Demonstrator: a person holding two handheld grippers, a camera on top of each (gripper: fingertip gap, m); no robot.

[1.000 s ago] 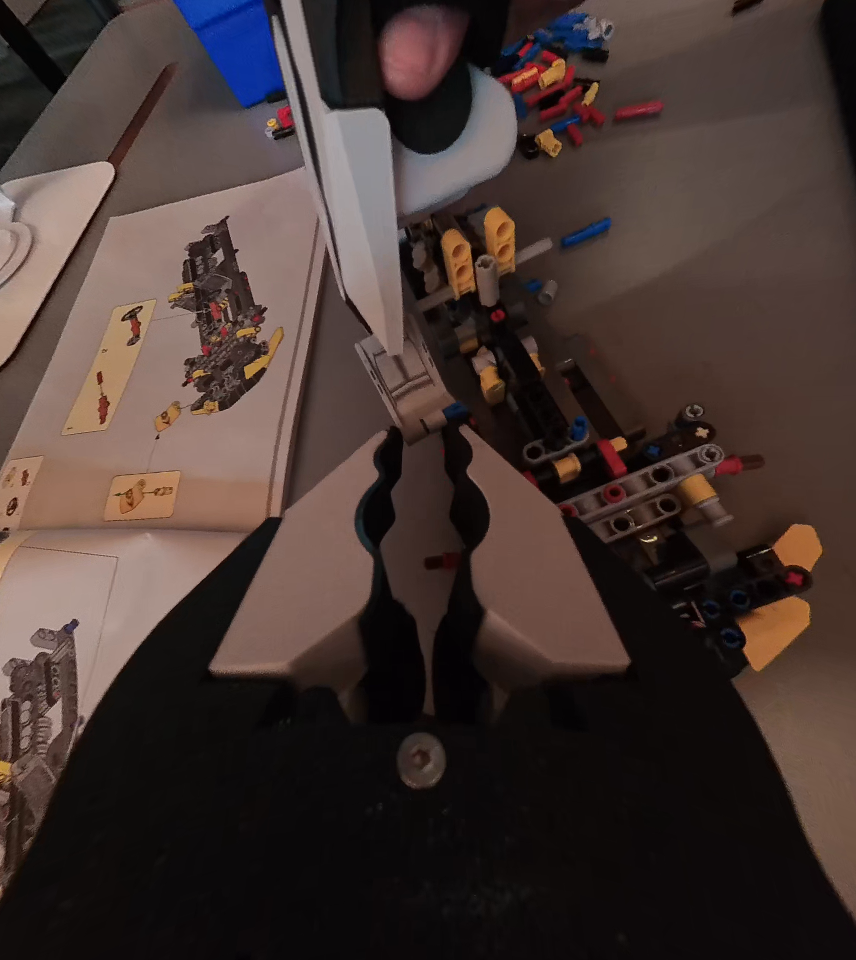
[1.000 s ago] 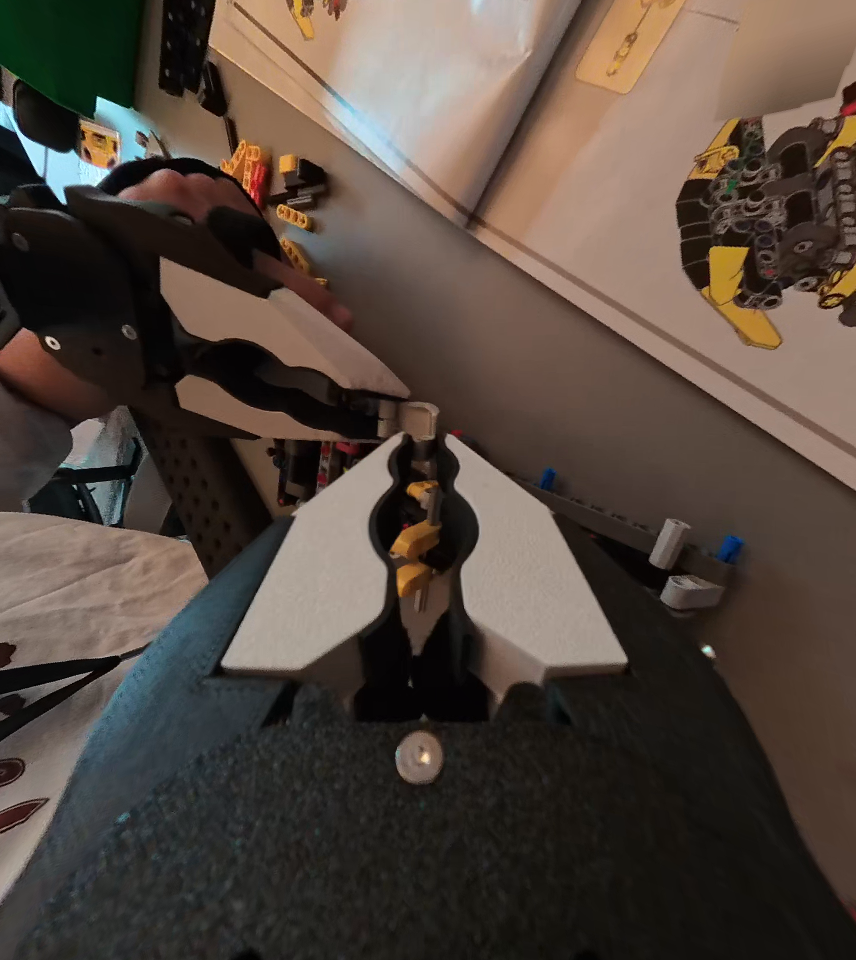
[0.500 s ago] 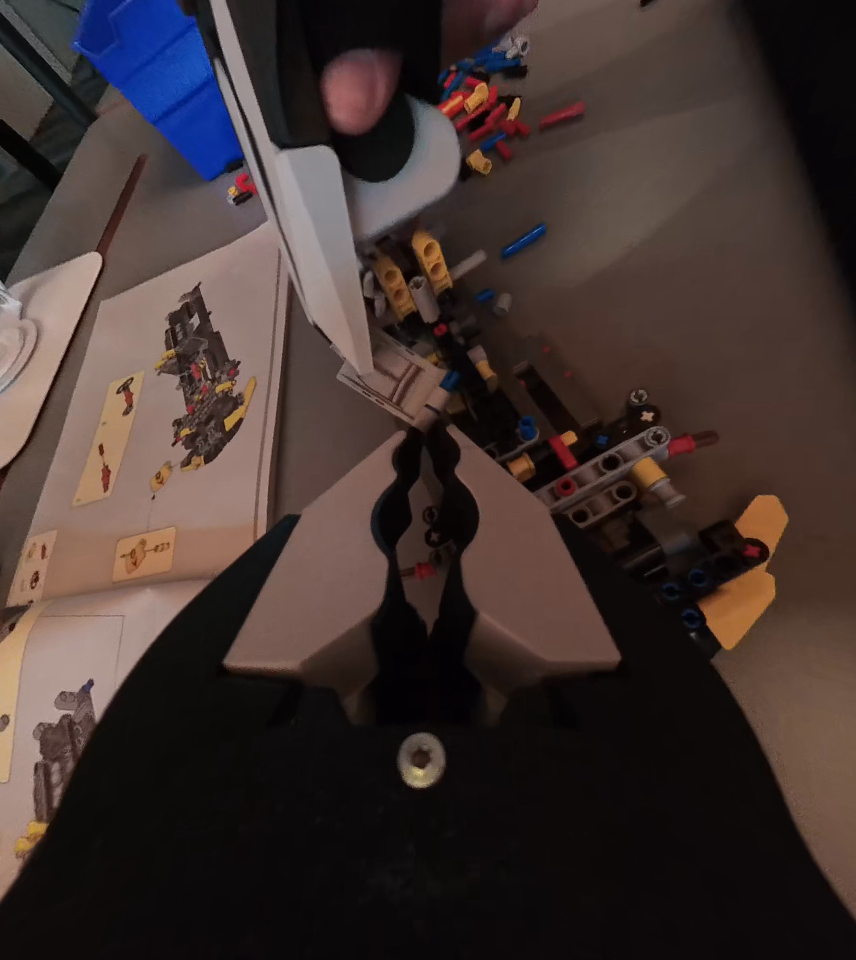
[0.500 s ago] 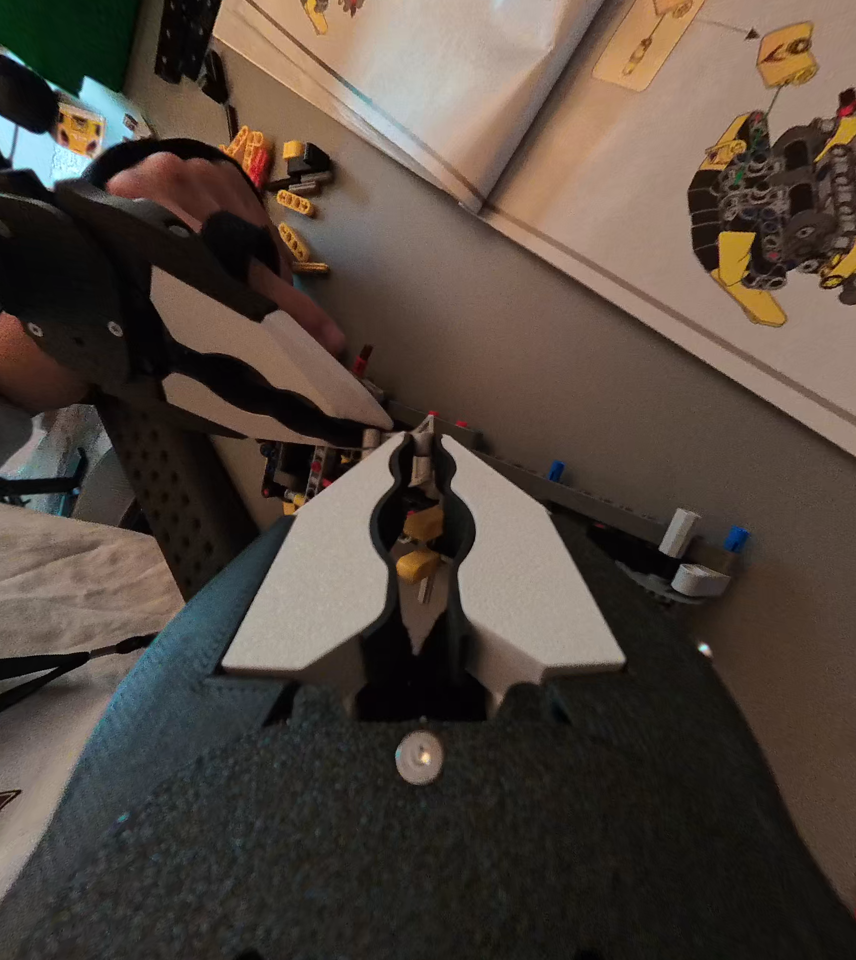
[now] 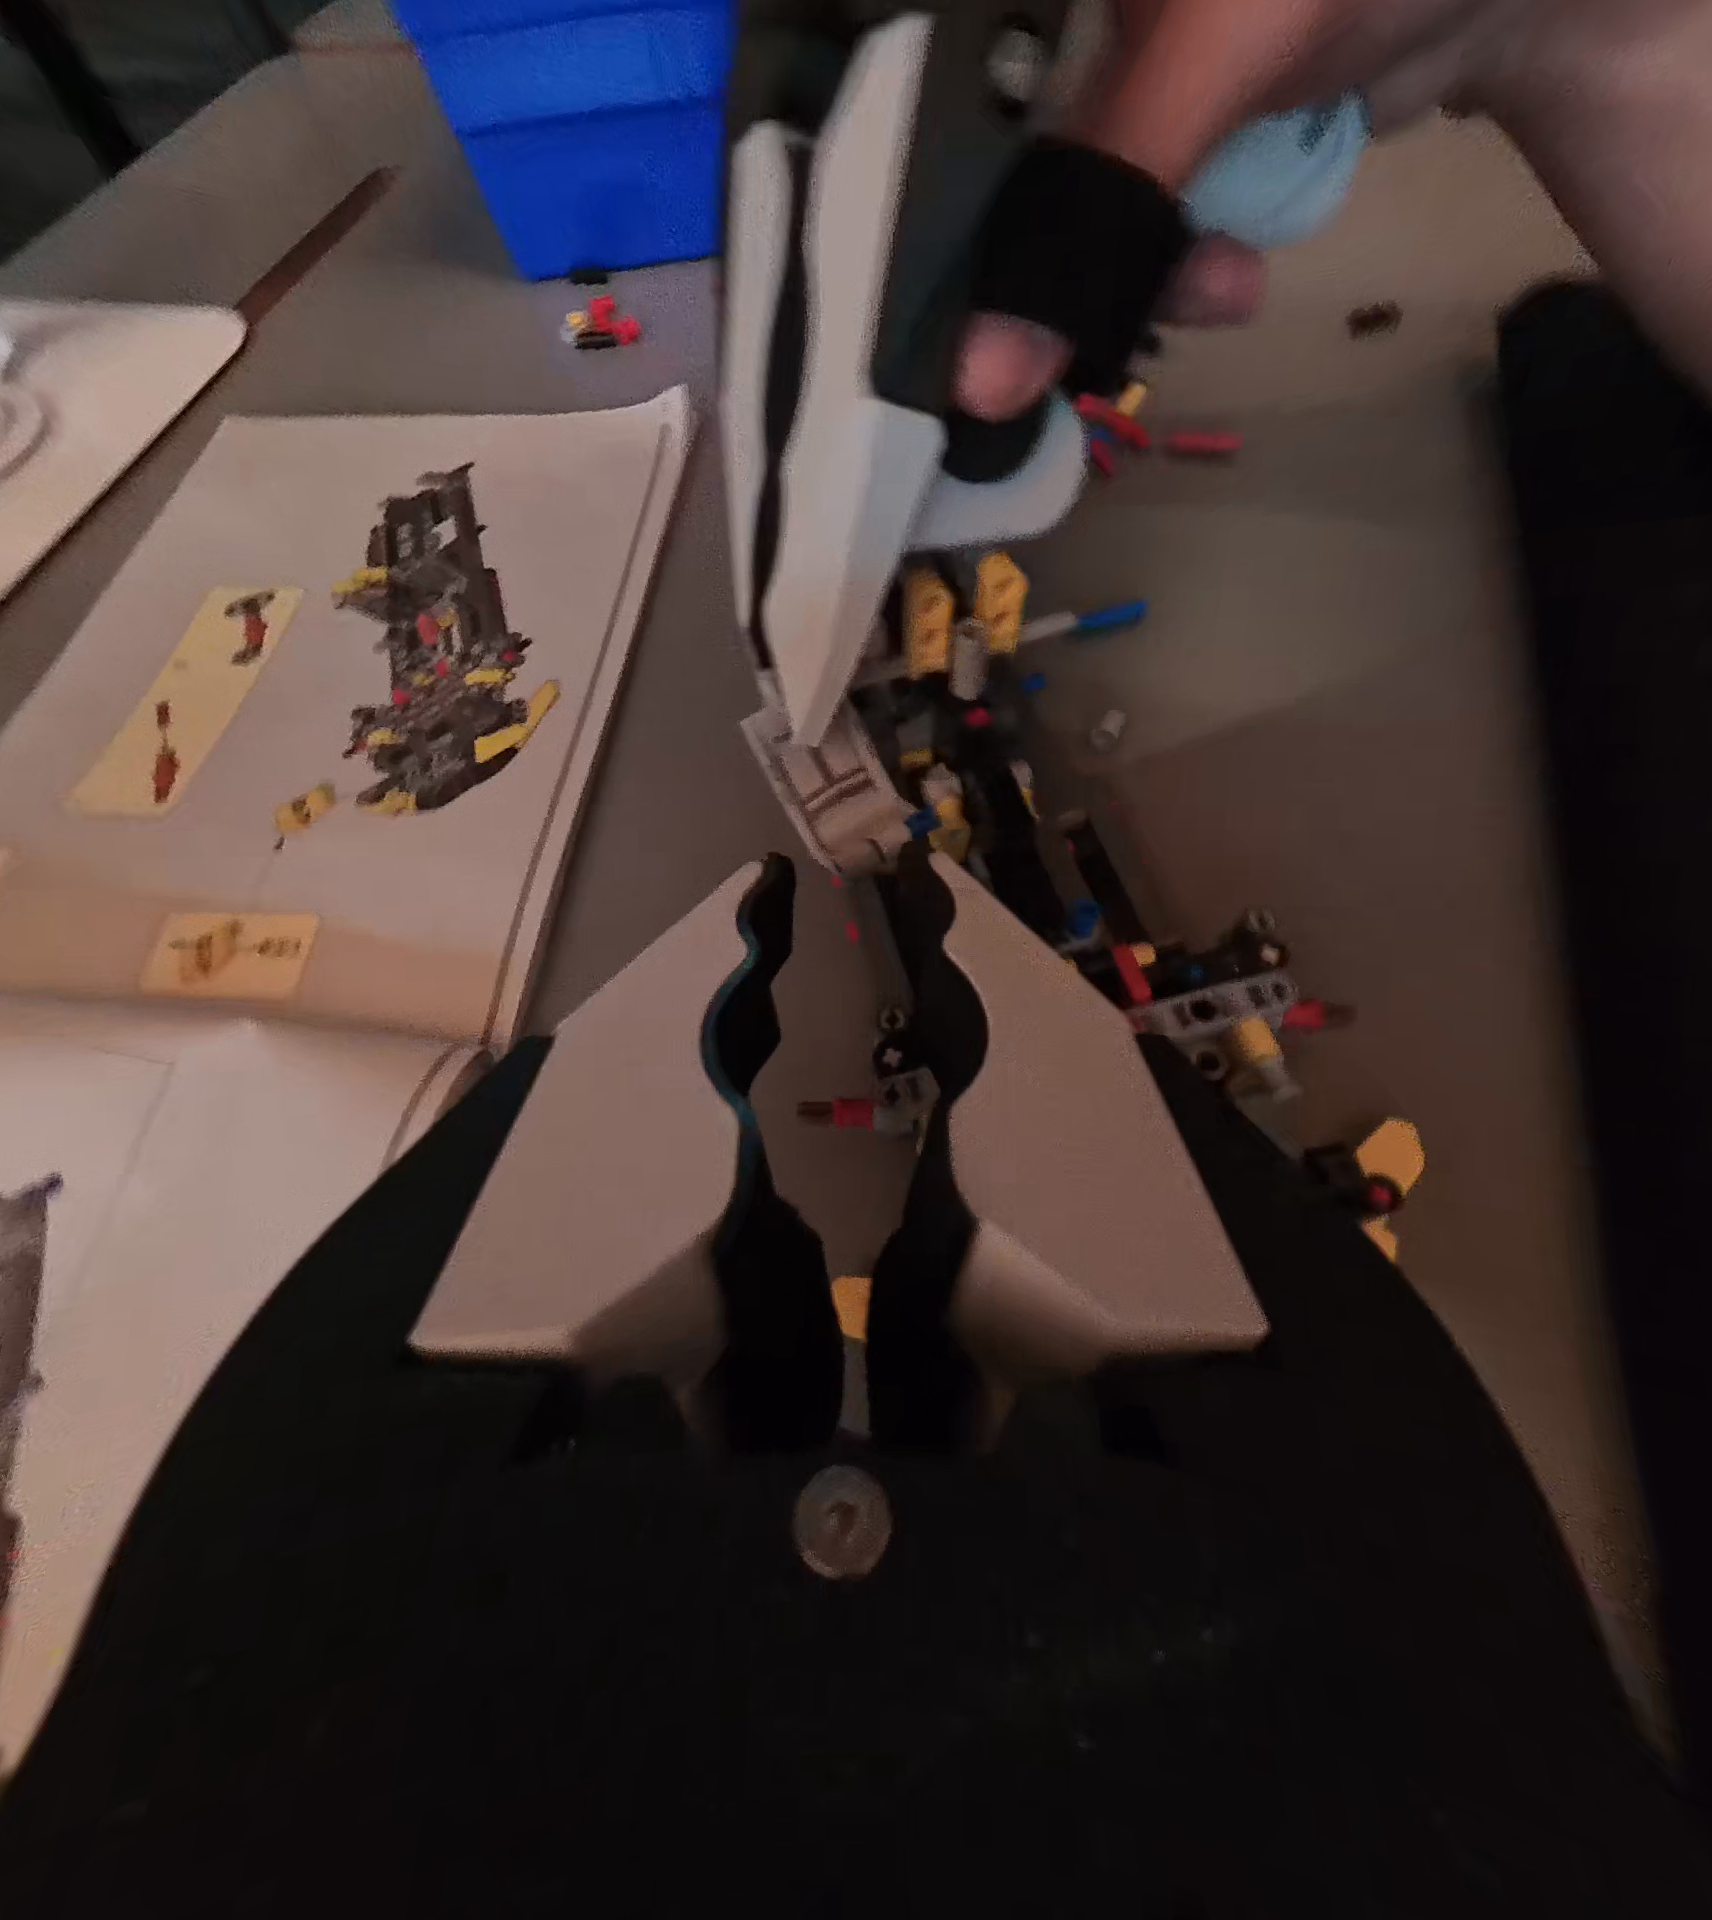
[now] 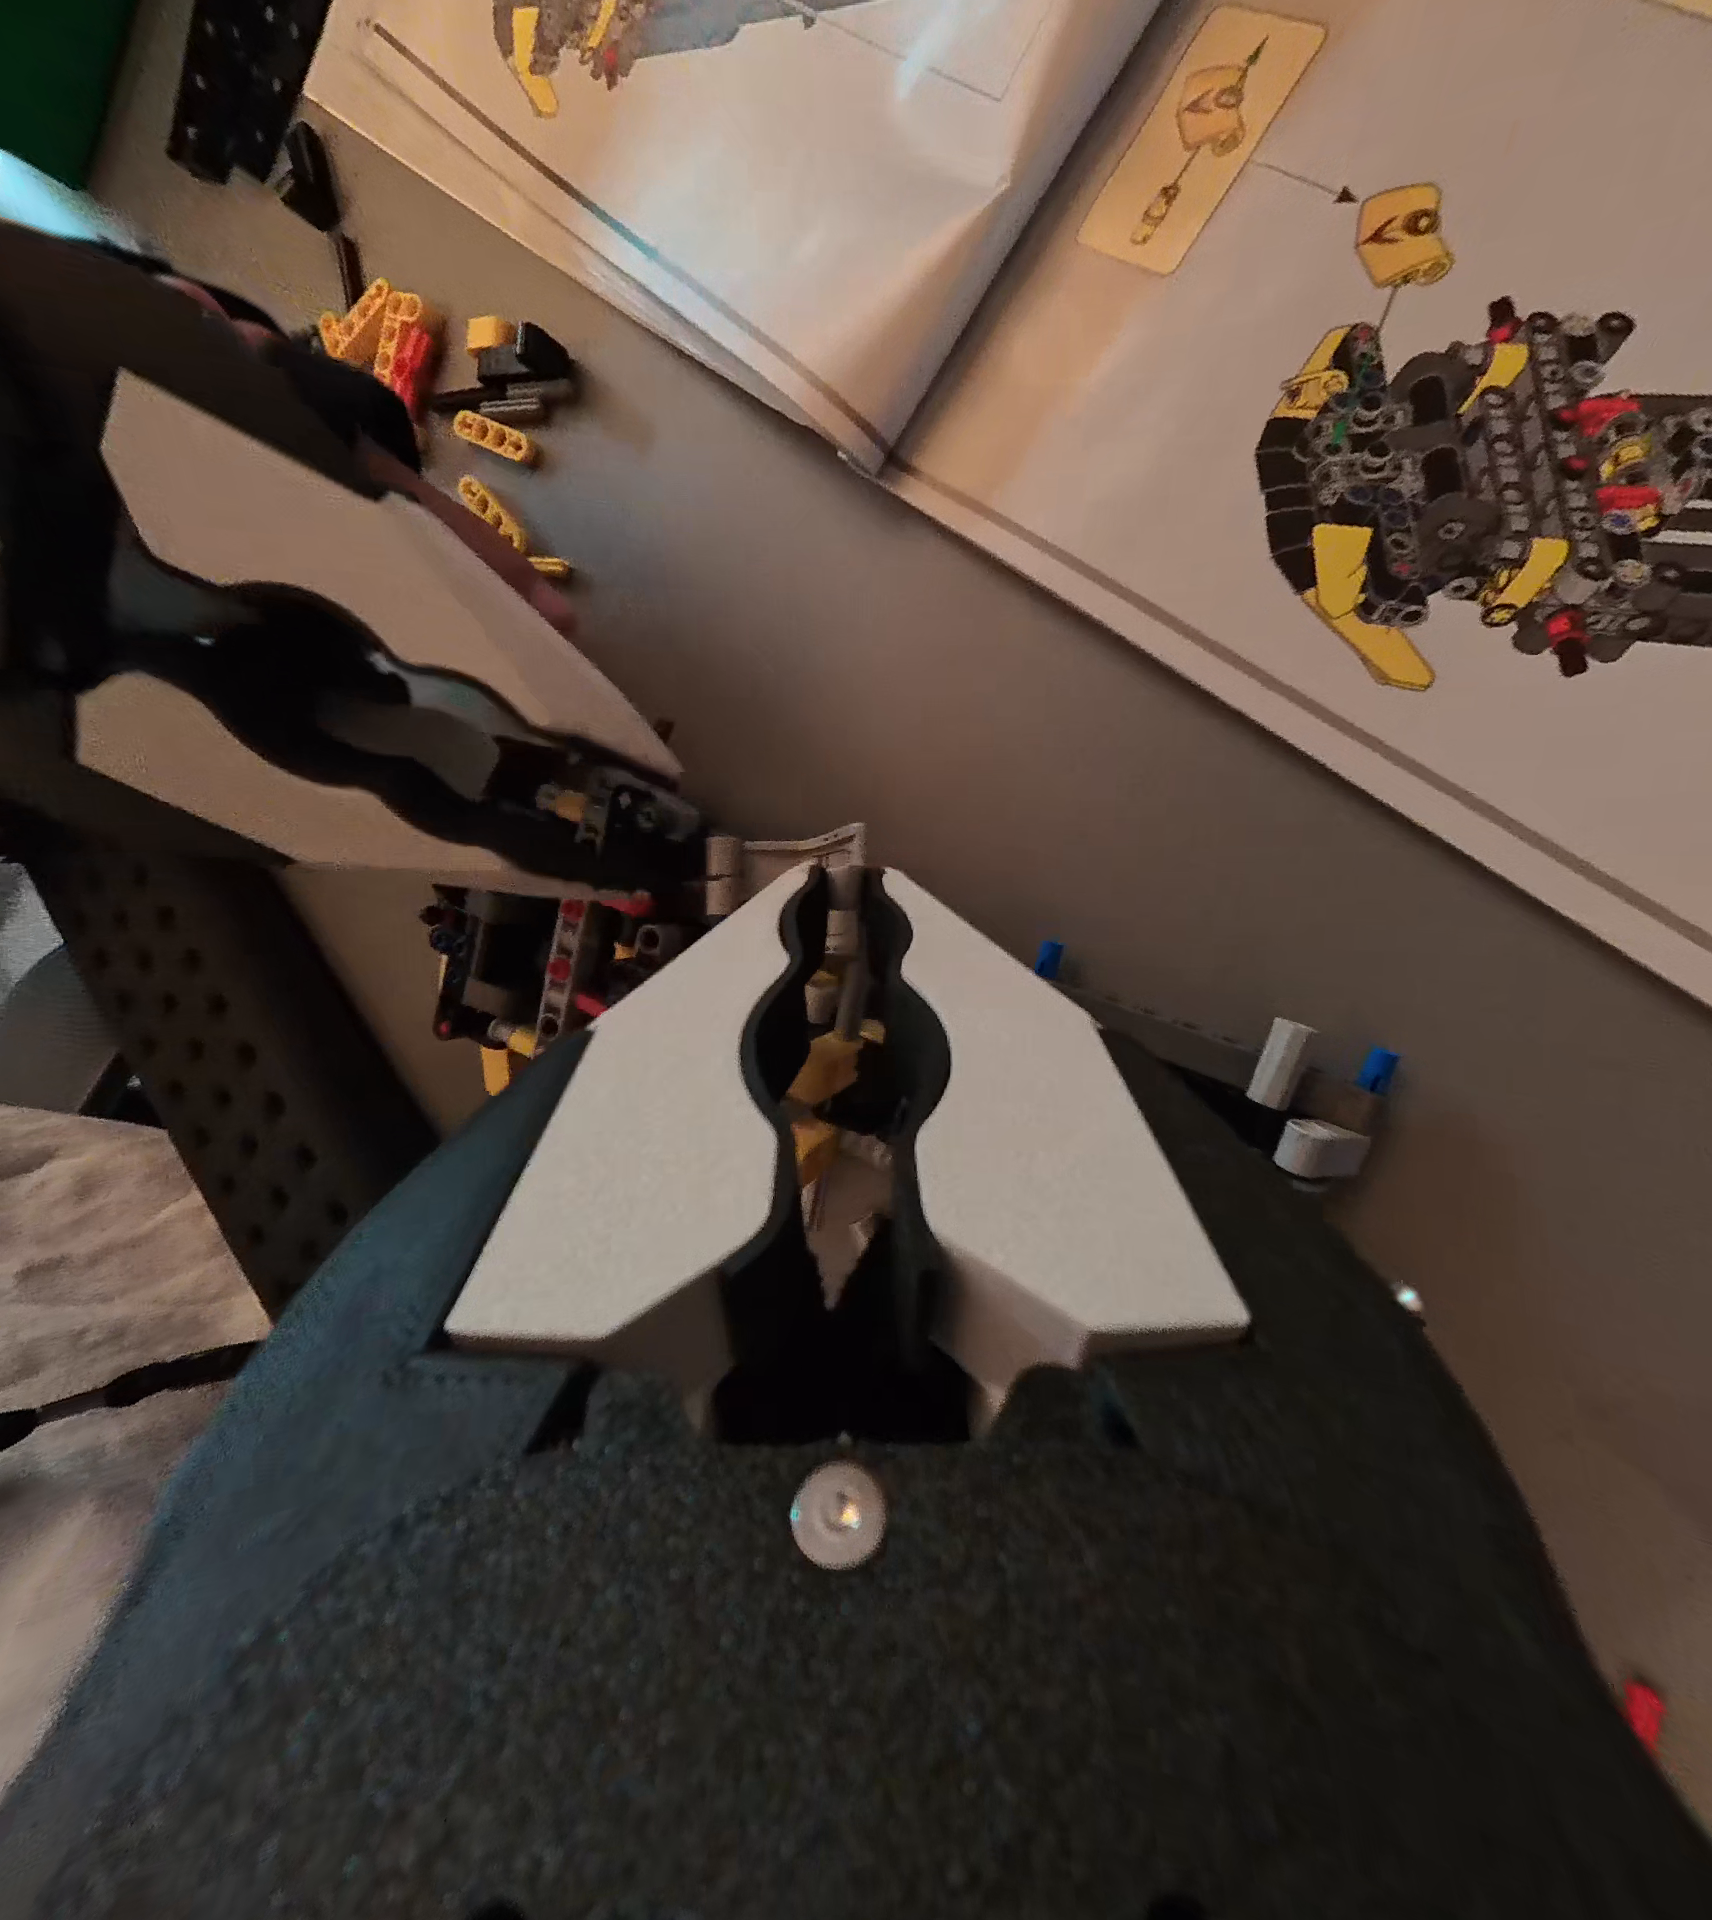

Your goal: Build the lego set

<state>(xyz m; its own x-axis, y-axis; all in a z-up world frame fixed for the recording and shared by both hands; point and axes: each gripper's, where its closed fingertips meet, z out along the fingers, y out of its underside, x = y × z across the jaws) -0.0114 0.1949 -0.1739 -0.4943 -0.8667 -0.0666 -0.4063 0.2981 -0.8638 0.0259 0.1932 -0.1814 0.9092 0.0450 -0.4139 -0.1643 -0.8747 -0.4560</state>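
model (image 6: 561, 966) just beyond both jaws

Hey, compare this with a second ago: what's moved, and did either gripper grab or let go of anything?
The left gripper has opened its jaws and let go of the white panel; a gap now shows between them. The right gripper is still shut on that panel, at the model. The manual stays flat on the table.

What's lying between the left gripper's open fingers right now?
In the left wrist view, the left gripper is open over bare grey table, except a small grey connector with a red pin lying near its right finger.
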